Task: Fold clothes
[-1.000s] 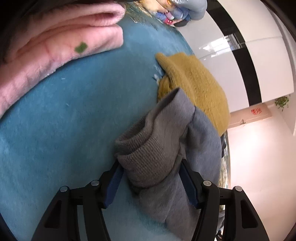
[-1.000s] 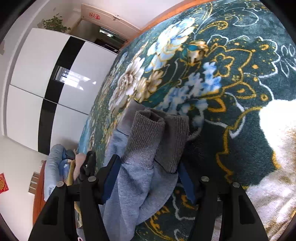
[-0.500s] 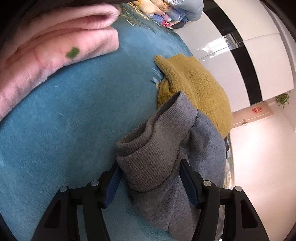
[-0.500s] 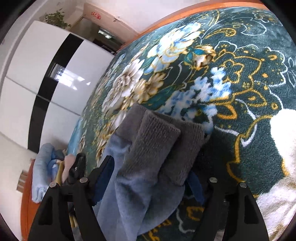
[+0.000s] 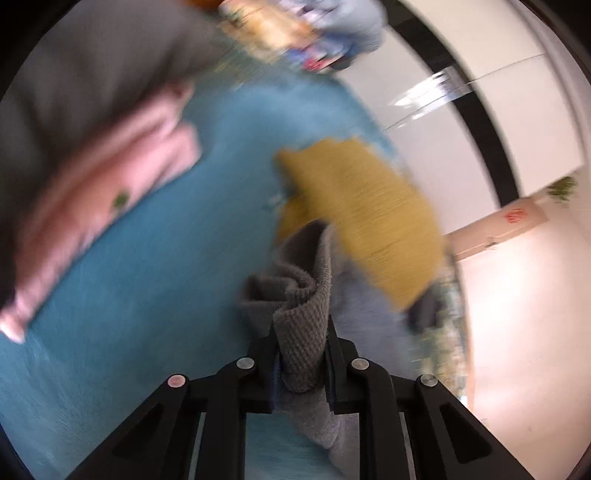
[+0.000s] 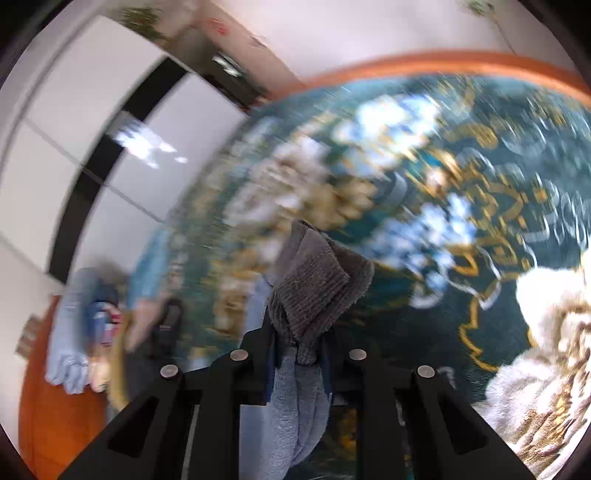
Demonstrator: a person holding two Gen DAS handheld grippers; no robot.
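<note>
A grey garment with ribbed knit edges is held by both grippers. In the left wrist view my left gripper (image 5: 301,350) is shut on its ribbed grey hem (image 5: 295,314), which bunches up between the fingers above the blue blanket (image 5: 147,277). In the right wrist view my right gripper (image 6: 299,347) is shut on the other ribbed grey edge (image 6: 317,284); the lighter grey body (image 6: 295,413) hangs below, over the floral blanket (image 6: 461,184). Both views are motion-blurred.
A folded pink garment (image 5: 103,199) lies at the left, with a dark grey one (image 5: 92,74) above it. A mustard knit garment (image 5: 369,221) lies just beyond the grey one. A pile of clothes (image 5: 325,33) sits far back. A white wardrobe (image 6: 92,129) stands behind.
Both grippers have closed from wide open onto the grey ribbed edges. Both have lifted the fabric, and the views now blur with motion.
</note>
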